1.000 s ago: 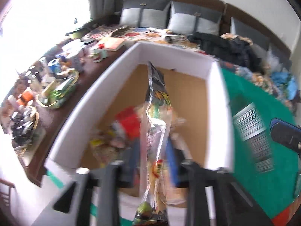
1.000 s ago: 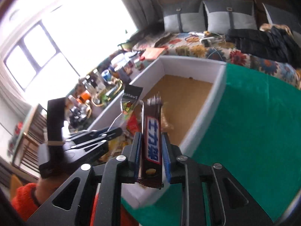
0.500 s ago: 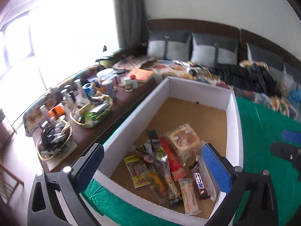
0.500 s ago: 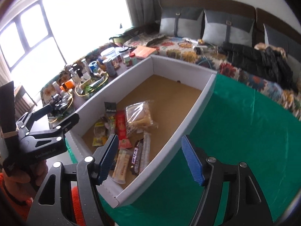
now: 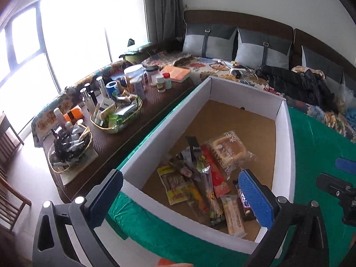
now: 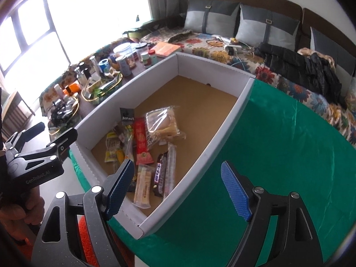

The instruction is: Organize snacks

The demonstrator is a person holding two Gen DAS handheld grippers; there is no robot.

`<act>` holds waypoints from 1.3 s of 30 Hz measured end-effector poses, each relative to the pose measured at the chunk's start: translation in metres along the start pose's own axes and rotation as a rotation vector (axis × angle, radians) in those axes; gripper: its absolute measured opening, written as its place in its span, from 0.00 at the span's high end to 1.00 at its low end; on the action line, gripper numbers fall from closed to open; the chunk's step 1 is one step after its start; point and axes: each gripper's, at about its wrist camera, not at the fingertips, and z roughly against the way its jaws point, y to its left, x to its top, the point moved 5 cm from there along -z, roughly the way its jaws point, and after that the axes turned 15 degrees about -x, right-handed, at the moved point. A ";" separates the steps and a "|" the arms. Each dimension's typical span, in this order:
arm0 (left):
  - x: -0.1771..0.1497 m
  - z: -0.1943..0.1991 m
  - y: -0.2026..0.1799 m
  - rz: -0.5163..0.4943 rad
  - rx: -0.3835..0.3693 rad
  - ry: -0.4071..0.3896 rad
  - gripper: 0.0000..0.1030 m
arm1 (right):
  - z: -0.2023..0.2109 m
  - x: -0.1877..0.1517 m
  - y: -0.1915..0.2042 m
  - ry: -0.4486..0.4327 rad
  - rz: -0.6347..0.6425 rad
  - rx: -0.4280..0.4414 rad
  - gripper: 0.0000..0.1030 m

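Both claws hang spread and empty above the near end of the white box, which sits on the green-covered bench: the left claw over the box's near corner, the right claw over its right wall. The snacks lie inside, bunched at the near end on the brown floor: a clear-wrapped pastry, a red stick pack, a dark chocolate bar, a pale wafer pack and several overlapping pouches. This looks like a pause between placements; the next move probably calls for finding another loose snack, yet none shows on the green cloth. Pouch labels are too small to read, the left pad covers part of the chocolate bar, and the bench's near edge is cut off.
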 end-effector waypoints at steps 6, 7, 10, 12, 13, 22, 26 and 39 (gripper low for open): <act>-0.005 -0.004 0.002 0.020 -0.024 0.053 0.00 | 0.001 0.001 0.015 0.001 0.027 -0.001 0.19; -0.006 -0.004 0.002 0.018 -0.025 0.054 0.00 | 0.001 0.001 0.016 0.000 0.031 -0.004 0.19; -0.006 -0.005 0.002 0.012 -0.024 0.058 0.00 | -0.001 0.002 0.019 0.004 0.032 -0.006 0.19; -0.006 -0.006 0.003 0.017 -0.031 0.066 0.00 | -0.003 0.002 0.020 0.009 0.033 -0.009 0.19; -0.006 -0.008 0.004 0.021 -0.036 0.072 0.00 | -0.003 0.001 0.021 0.011 0.034 -0.012 0.19; -0.006 -0.013 0.008 0.014 -0.039 0.077 0.00 | -0.008 -0.001 0.029 0.027 0.054 -0.018 0.19; -0.006 -0.014 0.009 0.012 -0.044 0.082 0.00 | -0.009 0.000 0.033 0.029 0.058 -0.018 0.19; 0.000 -0.014 0.008 0.008 -0.040 0.083 0.00 | -0.008 0.005 0.035 0.026 0.056 -0.016 0.19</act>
